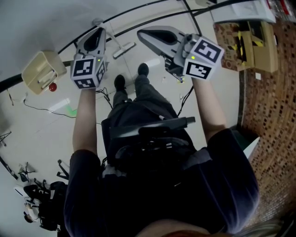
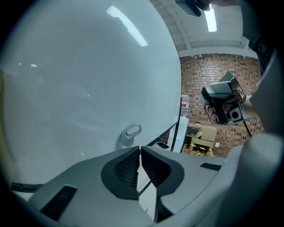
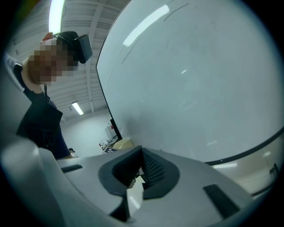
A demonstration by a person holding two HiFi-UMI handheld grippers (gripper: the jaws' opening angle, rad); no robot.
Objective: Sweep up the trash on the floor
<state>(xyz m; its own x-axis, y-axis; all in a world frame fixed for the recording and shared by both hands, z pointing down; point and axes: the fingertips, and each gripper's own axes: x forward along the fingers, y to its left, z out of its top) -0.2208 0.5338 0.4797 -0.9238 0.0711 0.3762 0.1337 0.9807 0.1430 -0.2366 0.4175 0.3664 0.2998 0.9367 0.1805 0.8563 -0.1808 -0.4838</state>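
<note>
In the head view both grippers are held out over a pale floor. My left gripper (image 1: pixel 100 32) (image 2: pixel 140 155) is shut with nothing between its jaws. My right gripper (image 1: pixel 141 34) (image 3: pixel 141 167) is shut and empty too. On the floor beyond them lies a long-handled white sweeping tool (image 1: pixel 124 50); its grey looped handle end (image 2: pixel 131 132) shows ahead of the left jaws. Loose trash lies around: a white roll (image 1: pixel 153 62) near the person's shoes, white paper (image 1: pixel 60 105) and a green scrap (image 1: pixel 70 111) at the left. Neither gripper touches any of it.
A beige box (image 1: pixel 43 70) with a small red thing (image 1: pixel 52 86) beside it sits at the left. A black cable (image 1: pixel 138 14) curves across the floor. Cardboard boxes (image 1: pixel 252 46) stand by the brick wall (image 1: pixel 273 115) at the right. Dark gear (image 1: pixel 34 190) is at the lower left.
</note>
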